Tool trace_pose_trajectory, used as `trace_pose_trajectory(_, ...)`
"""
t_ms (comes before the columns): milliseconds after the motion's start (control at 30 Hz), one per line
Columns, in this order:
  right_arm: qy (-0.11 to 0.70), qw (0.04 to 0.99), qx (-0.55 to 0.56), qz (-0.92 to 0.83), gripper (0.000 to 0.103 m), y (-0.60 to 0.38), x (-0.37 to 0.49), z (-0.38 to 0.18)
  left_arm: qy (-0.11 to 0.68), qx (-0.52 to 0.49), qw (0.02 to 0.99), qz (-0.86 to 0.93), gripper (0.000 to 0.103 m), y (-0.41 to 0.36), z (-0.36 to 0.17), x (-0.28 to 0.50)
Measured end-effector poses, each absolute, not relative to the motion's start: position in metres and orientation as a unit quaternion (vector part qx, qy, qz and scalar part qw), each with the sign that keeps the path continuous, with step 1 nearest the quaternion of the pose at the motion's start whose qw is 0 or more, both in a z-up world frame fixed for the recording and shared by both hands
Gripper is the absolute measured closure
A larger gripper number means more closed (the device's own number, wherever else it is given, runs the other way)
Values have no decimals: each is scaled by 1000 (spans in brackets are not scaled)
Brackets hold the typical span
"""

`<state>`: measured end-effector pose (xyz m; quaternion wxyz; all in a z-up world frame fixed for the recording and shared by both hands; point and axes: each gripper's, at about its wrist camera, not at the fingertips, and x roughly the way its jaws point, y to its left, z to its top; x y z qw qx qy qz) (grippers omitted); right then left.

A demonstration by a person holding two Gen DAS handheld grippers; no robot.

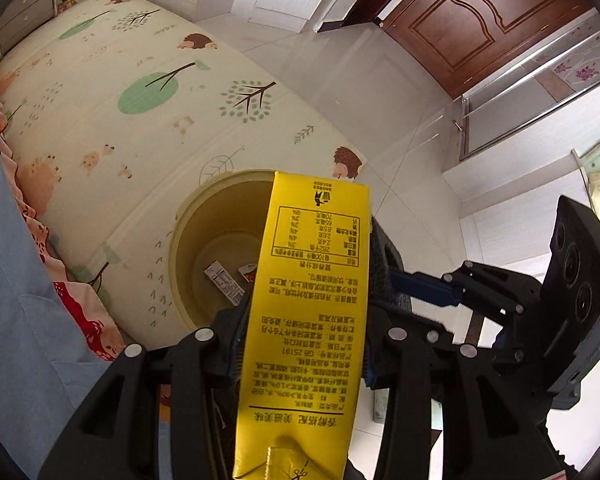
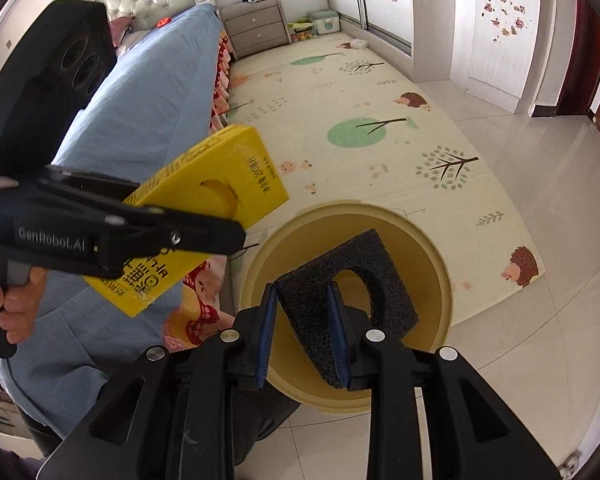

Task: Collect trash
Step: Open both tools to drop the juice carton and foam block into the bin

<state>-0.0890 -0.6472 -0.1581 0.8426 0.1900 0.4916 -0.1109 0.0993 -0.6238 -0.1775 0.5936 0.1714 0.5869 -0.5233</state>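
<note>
Two grippers carry trash over the yellow bin (image 2: 440, 256) at lower centre: the left gripper (image 1: 300, 344) clamps a yellow carton (image 1: 312, 300), the right gripper (image 2: 306, 328) pinches a black foam piece (image 2: 340, 280). Risks: the carton, hanging nearer the rim, could clip it and land on the play mat (image 1: 100, 120); light foam may cling to a pad.

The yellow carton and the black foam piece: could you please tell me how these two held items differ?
The yellow carton is a smooth, printed box; the black foam piece is rough, porous and unprinted. The carton is solid-faced, while the foam has a hole cut through it. The carton sits in the left gripper, the foam in the right gripper. Both are held above the open yellow bin.
</note>
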Motion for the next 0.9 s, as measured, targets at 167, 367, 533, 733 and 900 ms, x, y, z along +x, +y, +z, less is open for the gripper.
trace_pose_trajectory(167,501,836,170,-146,39,-659,-91,-174,628,154,589,-486,6,-634,-199,110)
trace_pose_trajectory(367,469,844,214,-150,39,-672,-107,-163,601,195,609,-480,6,-615,-187,103)
trace_pose_trajectory(533,444,853,234,-144,37,-664,-108,-142,579,177,632,-485,6,-580,-157,111)
trace_pose_trajectory(733,410,874,231,-124,37,-636,-99,-104,532,158,675,-486,6,-524,-107,119)
trace_pose_trajectory(900,378,899,210,-74,37,-591,-80,-64,499,130,714,-474,6,-460,-69,128)
